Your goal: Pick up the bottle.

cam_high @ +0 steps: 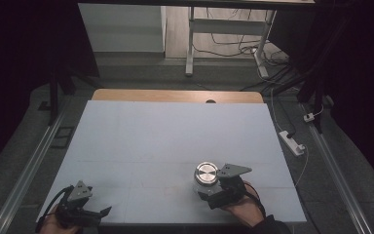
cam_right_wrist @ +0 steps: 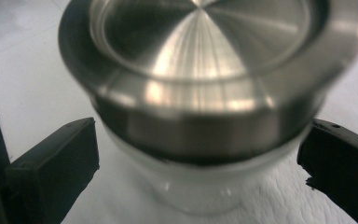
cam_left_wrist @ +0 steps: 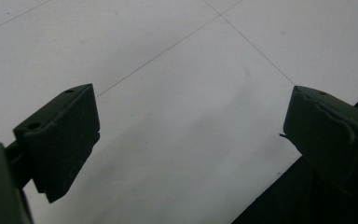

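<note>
Approaching the clear glass jar with a brushed-metal lid (cam_high: 206,176), which stands on the white table top (cam_high: 175,136) near its front edge, the right gripper (cam_right_wrist: 198,154) is seen with jaws spread either side of the jar, not yet pressing. A squeeze below the lid is judged the next move, while the left gripper (cam_left_wrist: 189,135) is held released over bare table. No label or writing can be read.

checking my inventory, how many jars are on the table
1. The jar with a metal lid stands near the table's near right part, just ahead of the right gripper; in the right gripper view it sits between the open jaws.
</note>
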`<state>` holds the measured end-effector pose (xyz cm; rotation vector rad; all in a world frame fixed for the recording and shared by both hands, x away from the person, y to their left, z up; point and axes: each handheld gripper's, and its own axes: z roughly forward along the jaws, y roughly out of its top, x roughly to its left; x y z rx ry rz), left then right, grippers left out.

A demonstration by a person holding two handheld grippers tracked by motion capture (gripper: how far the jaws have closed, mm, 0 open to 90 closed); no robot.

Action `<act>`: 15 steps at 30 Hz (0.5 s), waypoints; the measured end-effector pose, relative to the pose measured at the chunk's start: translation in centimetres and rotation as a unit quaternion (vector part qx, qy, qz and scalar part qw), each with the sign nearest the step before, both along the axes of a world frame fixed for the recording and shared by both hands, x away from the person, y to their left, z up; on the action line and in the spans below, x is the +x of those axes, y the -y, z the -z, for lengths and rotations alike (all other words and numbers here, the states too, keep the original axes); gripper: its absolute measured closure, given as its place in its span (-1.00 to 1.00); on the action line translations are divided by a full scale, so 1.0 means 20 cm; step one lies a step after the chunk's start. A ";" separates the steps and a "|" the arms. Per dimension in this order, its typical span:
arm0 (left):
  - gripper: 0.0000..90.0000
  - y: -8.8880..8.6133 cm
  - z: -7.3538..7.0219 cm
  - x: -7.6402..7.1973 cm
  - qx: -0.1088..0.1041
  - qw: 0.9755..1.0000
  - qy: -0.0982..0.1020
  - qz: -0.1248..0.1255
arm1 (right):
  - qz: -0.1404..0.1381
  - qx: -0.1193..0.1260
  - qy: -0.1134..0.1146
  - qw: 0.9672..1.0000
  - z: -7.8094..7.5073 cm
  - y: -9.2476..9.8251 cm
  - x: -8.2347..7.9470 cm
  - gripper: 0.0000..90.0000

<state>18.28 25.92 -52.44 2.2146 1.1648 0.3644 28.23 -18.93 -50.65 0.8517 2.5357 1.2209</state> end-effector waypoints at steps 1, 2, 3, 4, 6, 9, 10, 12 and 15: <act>-0.90 0.00 0.00 0.00 0.000 1.000 0.000 0.000 | -0.001 0.002 0.002 1.000 0.00 -0.01 0.01 -1.00; -0.90 0.00 0.00 0.00 0.001 1.000 0.000 0.000 | -0.001 0.004 0.003 1.000 0.00 -0.01 0.01 -1.00; -0.90 0.00 0.00 0.00 0.001 1.000 0.000 0.000 | -0.002 0.005 0.008 1.000 0.00 -0.02 0.01 -1.00; -0.90 0.00 0.00 0.00 0.001 1.000 0.000 0.001 | -0.002 0.007 0.010 1.000 -0.01 -0.03 0.02 -1.00; -0.90 0.00 0.00 0.00 0.001 1.000 0.000 0.001 | -0.001 0.010 0.015 1.000 -0.01 -0.03 0.03 -0.96; -0.90 0.00 0.00 0.00 0.001 1.000 0.001 0.001 | 0.002 0.014 0.014 1.000 -0.01 -0.03 0.04 -0.86; -0.90 0.00 0.00 0.00 0.001 1.000 0.001 0.001 | -0.001 0.017 0.013 1.000 -0.01 -0.03 0.04 -0.83; -0.90 0.00 0.00 0.00 0.001 1.000 0.000 0.001 | -0.006 0.020 0.010 1.000 -0.01 -0.03 0.04 -0.76; -0.90 0.00 0.00 0.00 0.000 1.000 0.001 0.002 | -0.008 0.015 0.019 1.000 -0.01 -0.03 0.04 -0.74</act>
